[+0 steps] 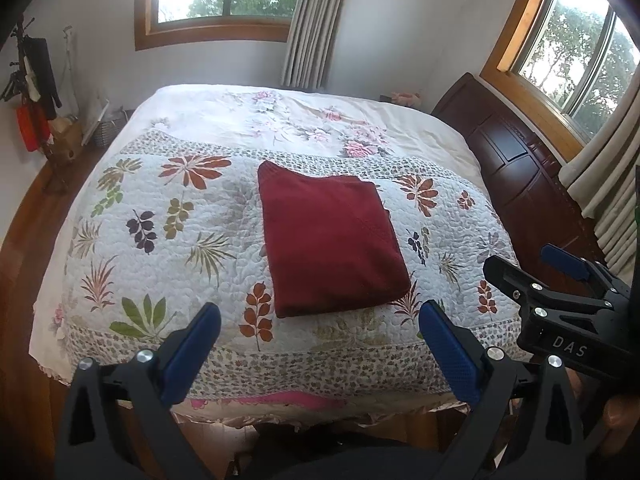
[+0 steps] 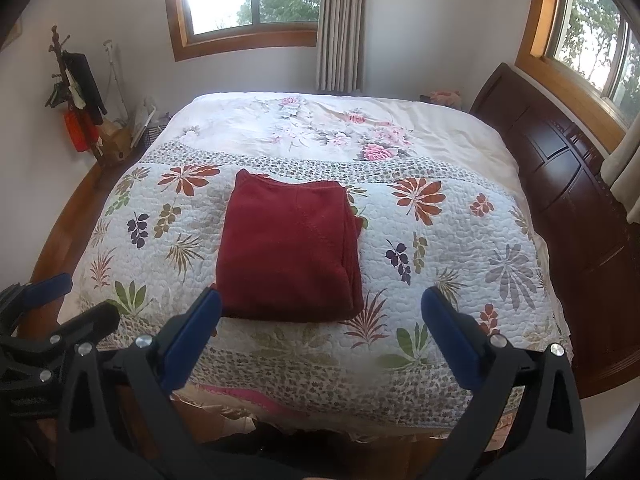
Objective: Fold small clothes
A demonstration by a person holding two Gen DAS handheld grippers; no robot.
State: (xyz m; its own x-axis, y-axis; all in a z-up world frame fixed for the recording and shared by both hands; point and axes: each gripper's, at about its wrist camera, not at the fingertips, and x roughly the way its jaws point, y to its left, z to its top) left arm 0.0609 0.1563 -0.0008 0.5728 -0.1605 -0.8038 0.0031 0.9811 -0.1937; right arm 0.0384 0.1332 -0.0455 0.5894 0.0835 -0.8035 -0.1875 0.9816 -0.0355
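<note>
looks basically folded: dark red knit garment (image 1: 334, 240) sits square mid leaf-print quilted bedspread (image 1: 168, 216), both hand-held grippers (image 1: 320, 354) (image 2: 320, 338) wide and empty near it, so just tidy edges gently

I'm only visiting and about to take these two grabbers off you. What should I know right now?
Left gripper: open, holding nothing, back at the near edge of the bed.
Right gripper: open, holding nothing, beside it.
Dark red garment: lies folded in a neat rectangle on the leaf-print quilt, touched by neither gripper.
Done: this piece looks folded.
Left: no other clothes to fold in view.
</note>
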